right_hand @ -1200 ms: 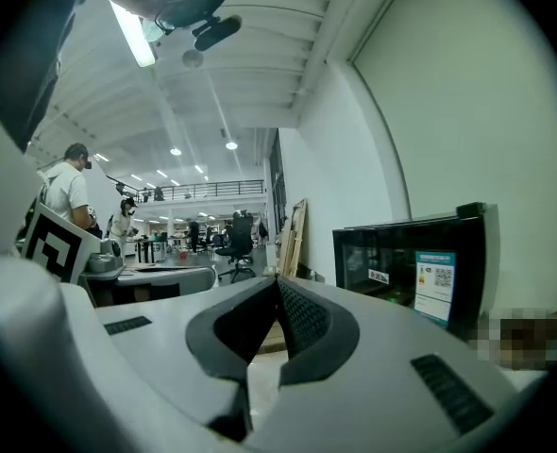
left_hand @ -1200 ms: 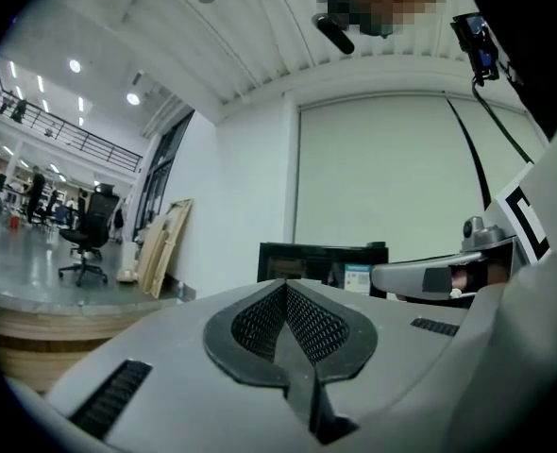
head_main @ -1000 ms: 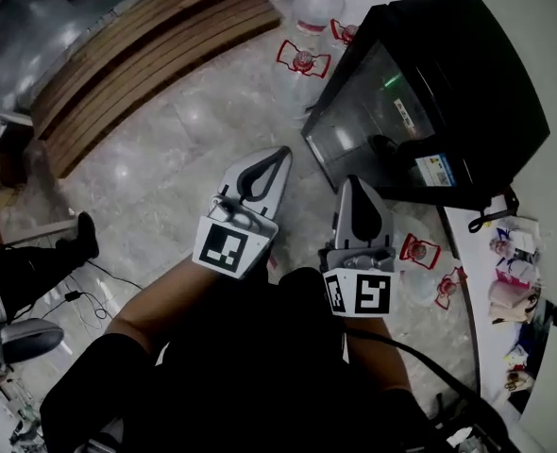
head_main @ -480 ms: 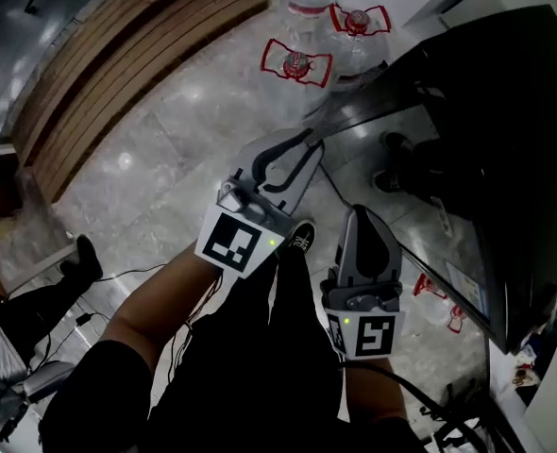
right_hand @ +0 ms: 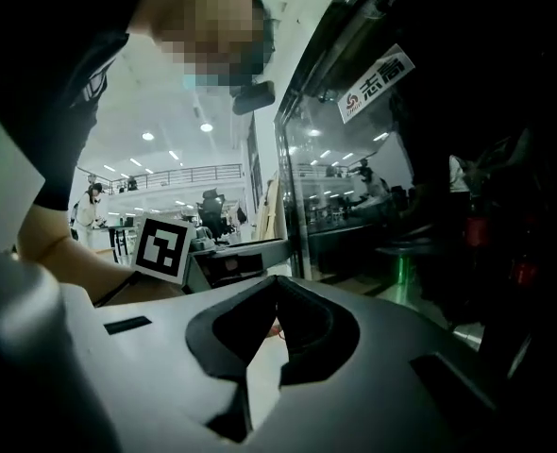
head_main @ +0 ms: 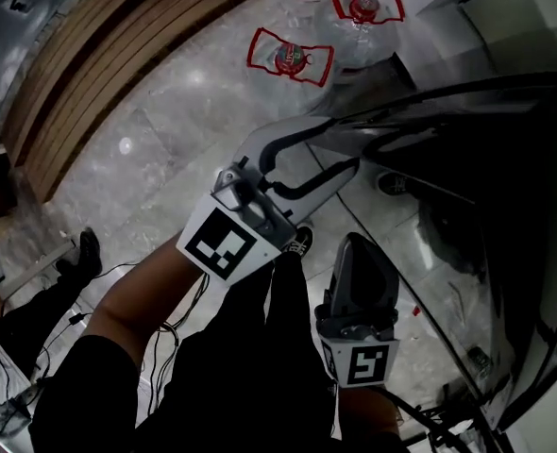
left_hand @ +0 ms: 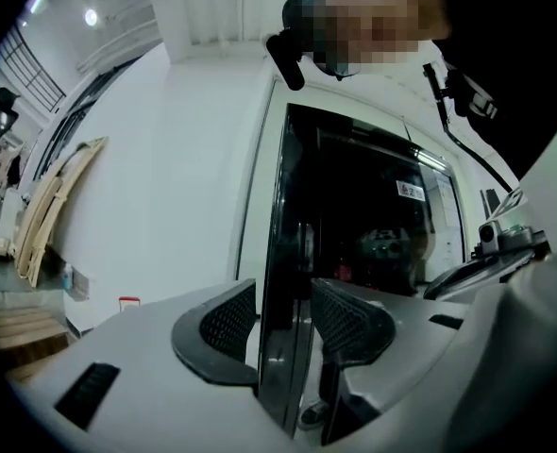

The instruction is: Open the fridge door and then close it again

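The black fridge [head_main: 505,206] with its dark glass door stands at the right of the head view. My left gripper [head_main: 335,147] reaches level to the door's free edge [head_main: 430,102]. Its jaws have just been opening and now stand apart, one on each side of that edge. In the left gripper view the door edge [left_hand: 283,253] runs upright between the ribbed pads [left_hand: 229,319], with a gap showing at the left pad. My right gripper [head_main: 359,253] hangs lower beside the glass door [right_hand: 373,187], shut with nothing in it, its tips [right_hand: 277,291] together.
Two big water jugs with red handles [head_main: 288,55] [head_main: 363,6] stand on the stone floor just beyond the fridge's corner. A slatted wooden bench [head_main: 99,55] lies at the upper left. Another person's shoe [head_main: 88,248] and cables are at the left. My own shoe [head_main: 302,242] shows below the left gripper.
Both grippers have come down and closer to the fridge. The left gripper's jaws went from shut to wide apart and now straddle the door's edge. The right gripper stays shut.
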